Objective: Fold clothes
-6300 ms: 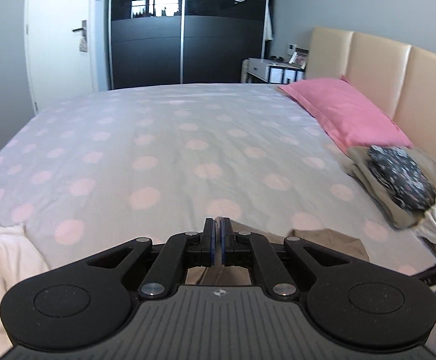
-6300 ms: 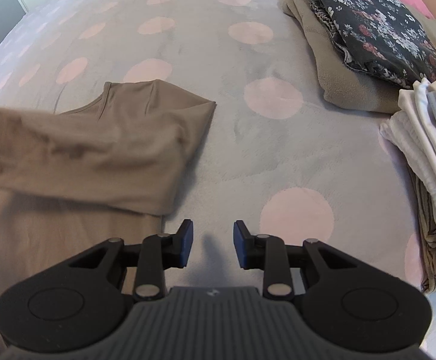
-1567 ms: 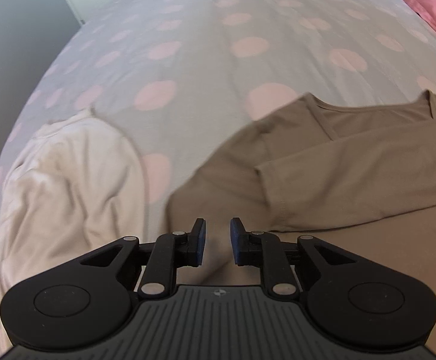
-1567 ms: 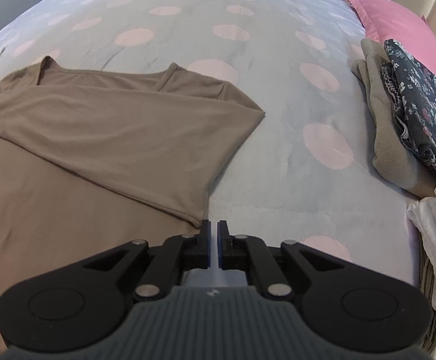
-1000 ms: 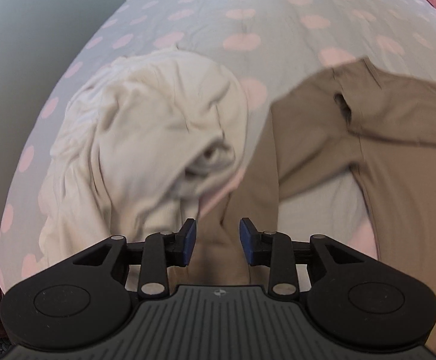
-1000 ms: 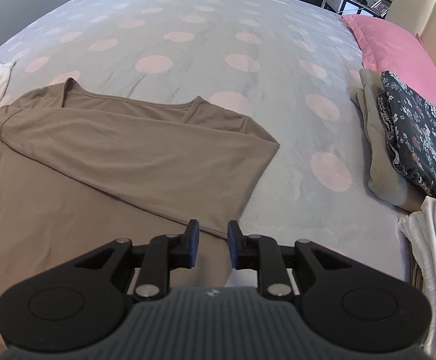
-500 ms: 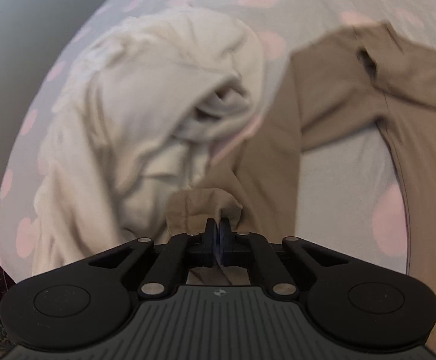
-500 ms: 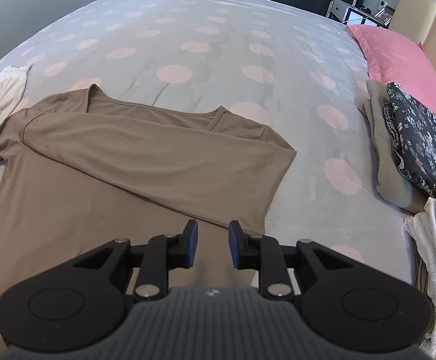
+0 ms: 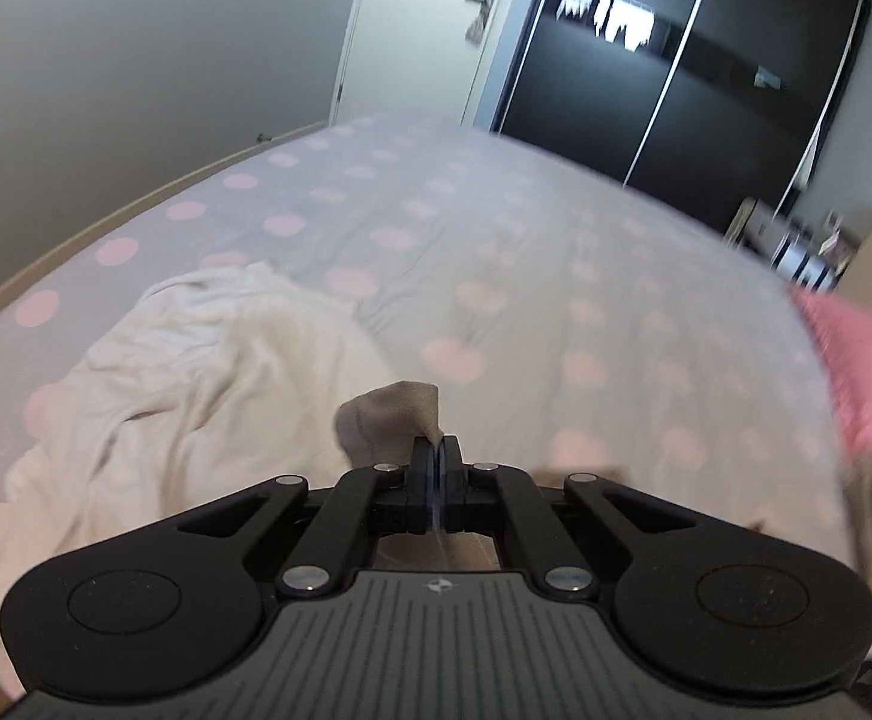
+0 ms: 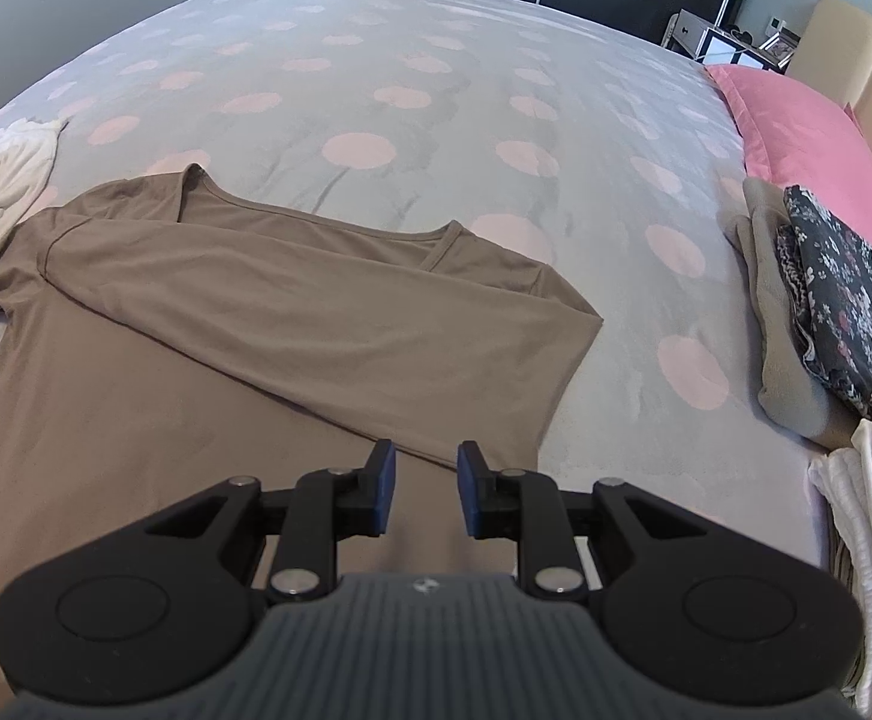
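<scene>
Bed: grey quilt with pale pink dots (image 10: 436, 78), pink pillow (image 10: 796, 120) by the beige headboard, dark sliding wardrobe (image 9: 676, 72) behind.
Shirt: taupe long-sleeved jersey top (image 10: 196, 330) lies flat on the quilt, one sleeve folded across its chest.
Left hand-held gripper (image 9: 435, 456): clenched on the taupe cuff, which pokes up just past the tips, lifted above the bed.
Right hand-held gripper (image 10: 426, 474): released, fingers apart, poised over the top's lower body beside the folded sleeve's edge.
Neighbours: crumpled cream garment (image 9: 196, 360) to the left; folded dark floral cloth (image 10: 844, 294) on a stack to the right.
</scene>
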Demonstrator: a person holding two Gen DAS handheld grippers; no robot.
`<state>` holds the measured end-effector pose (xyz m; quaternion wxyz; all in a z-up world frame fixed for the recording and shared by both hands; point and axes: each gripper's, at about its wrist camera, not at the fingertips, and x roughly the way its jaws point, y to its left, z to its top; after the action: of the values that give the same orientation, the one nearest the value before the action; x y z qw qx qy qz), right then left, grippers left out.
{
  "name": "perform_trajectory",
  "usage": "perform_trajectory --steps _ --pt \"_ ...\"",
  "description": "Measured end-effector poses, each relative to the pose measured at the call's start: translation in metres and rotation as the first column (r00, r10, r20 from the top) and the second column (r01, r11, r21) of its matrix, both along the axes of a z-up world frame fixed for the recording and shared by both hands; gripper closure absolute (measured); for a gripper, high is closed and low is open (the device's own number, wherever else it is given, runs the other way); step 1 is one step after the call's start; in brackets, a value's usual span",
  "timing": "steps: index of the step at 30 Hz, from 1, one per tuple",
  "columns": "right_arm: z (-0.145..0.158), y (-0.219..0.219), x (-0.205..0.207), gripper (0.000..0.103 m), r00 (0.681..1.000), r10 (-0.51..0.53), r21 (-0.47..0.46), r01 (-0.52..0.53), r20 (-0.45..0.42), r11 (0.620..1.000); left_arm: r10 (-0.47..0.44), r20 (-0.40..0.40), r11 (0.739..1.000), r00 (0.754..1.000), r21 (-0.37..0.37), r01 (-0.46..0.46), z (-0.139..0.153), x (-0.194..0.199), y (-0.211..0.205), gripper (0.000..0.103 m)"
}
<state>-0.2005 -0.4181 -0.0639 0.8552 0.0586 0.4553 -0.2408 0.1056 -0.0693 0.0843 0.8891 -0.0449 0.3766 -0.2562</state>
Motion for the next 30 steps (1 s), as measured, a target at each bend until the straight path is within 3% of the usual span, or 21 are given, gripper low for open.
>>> perform_trajectory --steps 3,7,13,19,27,30 --pt "0.001 0.001 0.001 0.078 1.0 0.006 -0.005 -0.006 0.004 1.0 0.017 -0.008 0.993 1.0 -0.116 -0.017 0.017 -0.003 -0.017 0.103" --pt "0.002 0.0 0.0 0.078 1.0 0.007 -0.013 -0.007 0.009 1.0 -0.009 -0.008 0.989 1.0 -0.148 0.008 0.026 -0.013 -0.055 0.103" --pt "0.007 -0.005 -0.006 0.078 1.0 -0.009 -0.01 0.01 0.026 1.0 -0.133 -0.044 0.988 0.99 -0.088 0.128 0.01 -0.035 -0.12 0.103" --pt "0.011 -0.012 -0.012 0.078 0.999 -0.026 -0.003 0.026 0.045 1.0 -0.267 -0.062 0.963 0.962 0.008 0.268 -0.02 -0.07 -0.176 0.103" --pt "0.011 -0.013 -0.014 0.078 0.999 -0.022 0.004 0.022 0.044 1.0 -0.415 -0.145 0.868 0.898 0.234 0.439 -0.074 -0.115 -0.208 0.103" --pt "0.011 -0.011 -0.013 0.078 0.999 -0.019 0.004 0.019 0.045 1.0 -0.454 -0.174 0.84 0.874 0.244 0.485 -0.08 -0.121 -0.207 0.1"
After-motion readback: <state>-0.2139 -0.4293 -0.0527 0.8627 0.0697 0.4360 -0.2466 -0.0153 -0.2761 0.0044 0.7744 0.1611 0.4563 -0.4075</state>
